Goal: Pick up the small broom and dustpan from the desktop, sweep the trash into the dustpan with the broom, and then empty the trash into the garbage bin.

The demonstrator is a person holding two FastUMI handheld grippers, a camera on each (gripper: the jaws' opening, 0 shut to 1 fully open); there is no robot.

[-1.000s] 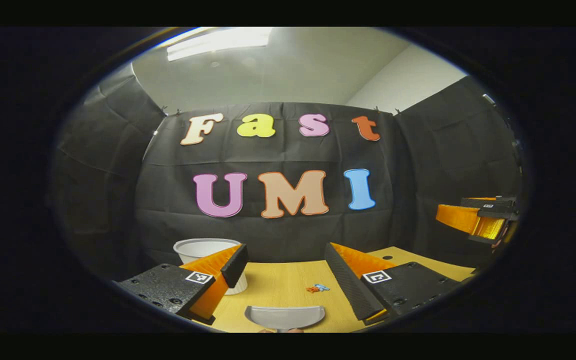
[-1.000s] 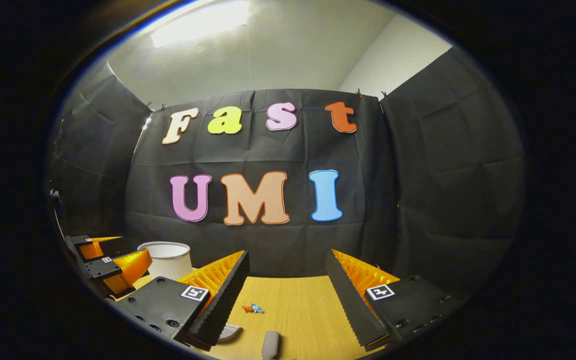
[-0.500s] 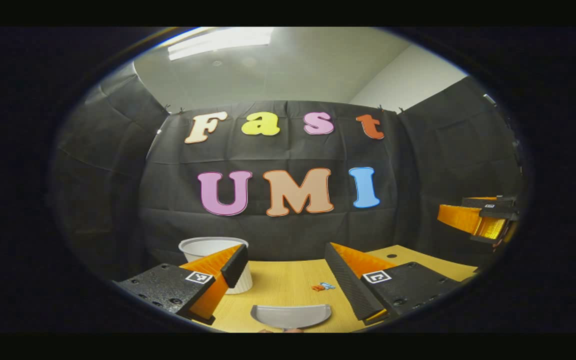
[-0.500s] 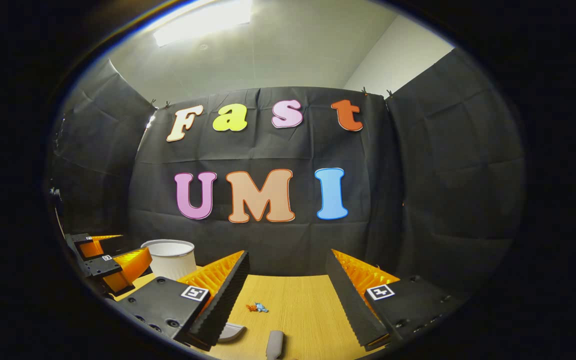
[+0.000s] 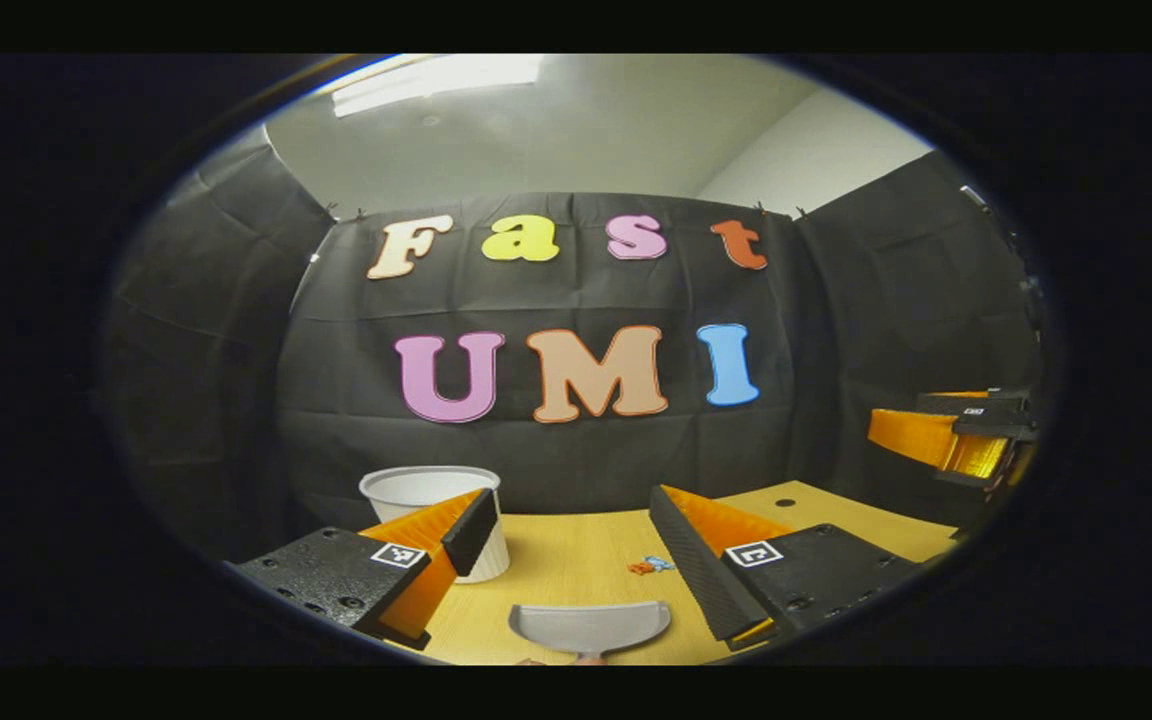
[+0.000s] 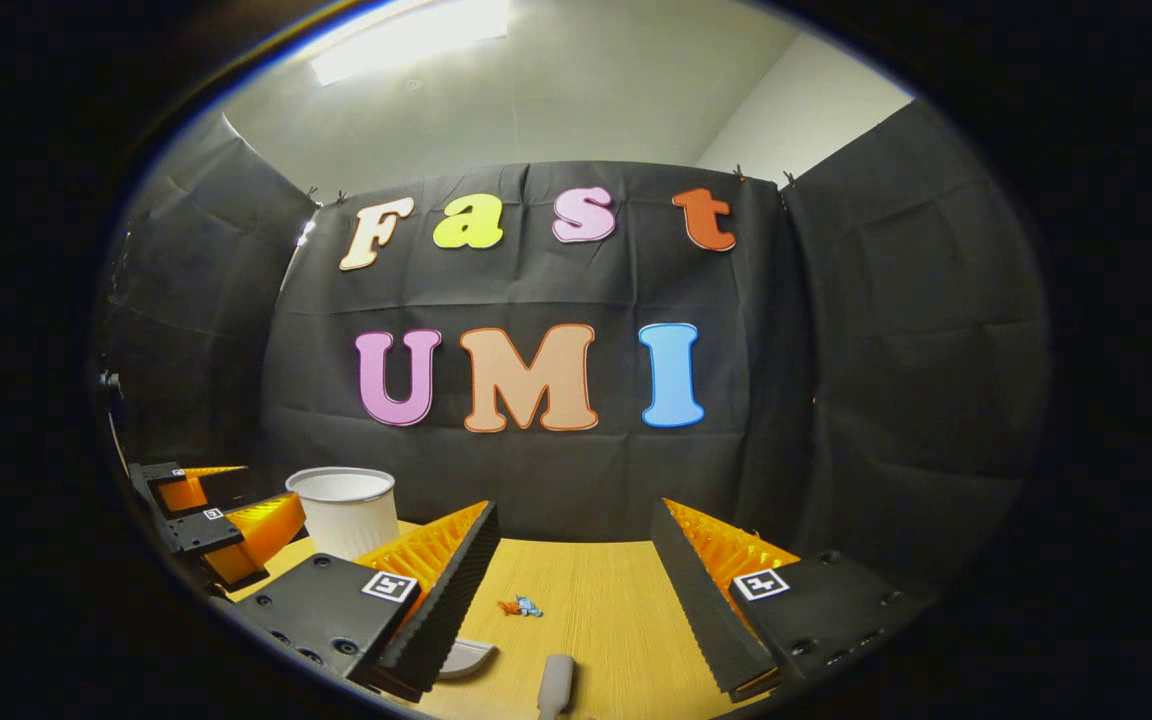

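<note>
A grey dustpan (image 5: 591, 628) lies on the wooden desktop (image 5: 556, 560), just below and between the fingers of my open left gripper (image 5: 572, 515). Small orange and blue trash (image 5: 650, 566) lies beyond the pan, near the right finger. In the right gripper view, the grey broom handle (image 6: 556, 685) pokes up at the bottom edge, under my open right gripper (image 6: 574, 520). The dustpan's rim (image 6: 468, 660) shows beside the right gripper's left finger, and the trash (image 6: 519, 606) lies farther out. Neither gripper holds anything. The rest of the broom is hidden.
A white garbage bin (image 5: 433, 495) stands at the desk's back left, partly behind my left finger; it also shows as the bin (image 6: 346, 510) in the right gripper view. The right gripper (image 5: 956, 440) hovers far right, the left gripper (image 6: 211, 520) far left. Black cloth walls the desk.
Both views have tipped slightly downward. The dustpan, trash and bin sit higher in the left gripper view, and more of the broom handle shows in the right gripper view. Both grippers stay open.
</note>
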